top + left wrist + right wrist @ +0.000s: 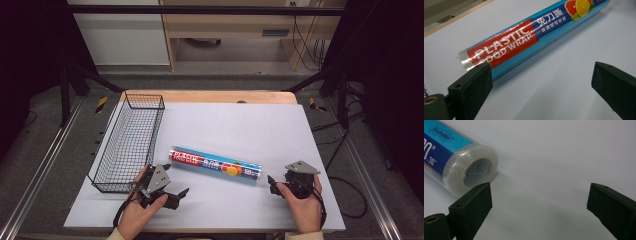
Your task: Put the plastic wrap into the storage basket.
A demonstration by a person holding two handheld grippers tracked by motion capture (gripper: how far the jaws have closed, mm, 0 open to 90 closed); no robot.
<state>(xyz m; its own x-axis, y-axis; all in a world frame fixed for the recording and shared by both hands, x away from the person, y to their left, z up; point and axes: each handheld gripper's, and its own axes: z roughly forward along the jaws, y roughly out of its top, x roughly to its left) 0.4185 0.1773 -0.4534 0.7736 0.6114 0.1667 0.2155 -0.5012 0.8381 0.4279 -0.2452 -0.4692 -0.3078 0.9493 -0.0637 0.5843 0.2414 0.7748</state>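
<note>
A roll of plastic food wrap (216, 164), blue with a red label, lies on the white table top (240, 120), slanting slightly. My left gripper (176, 178) rests near the table's front left, open and empty, just short of the roll's left end. In the left gripper view the roll (534, 32) lies beyond the wide-apart jaws of that gripper (541, 72), its red end close to the left jaw. My right gripper (270, 184) sits just right of the roll's other end, open and empty. In the right gripper view the roll's round clear-wrapped end (471, 170) faces this gripper (539, 190), near the left jaw.
A black wire basket (127, 142) stands along the table's left edge, empty, close to my left hand. Black frame bars stand at the table's sides, with wooden furniture and cables beyond the far edge.
</note>
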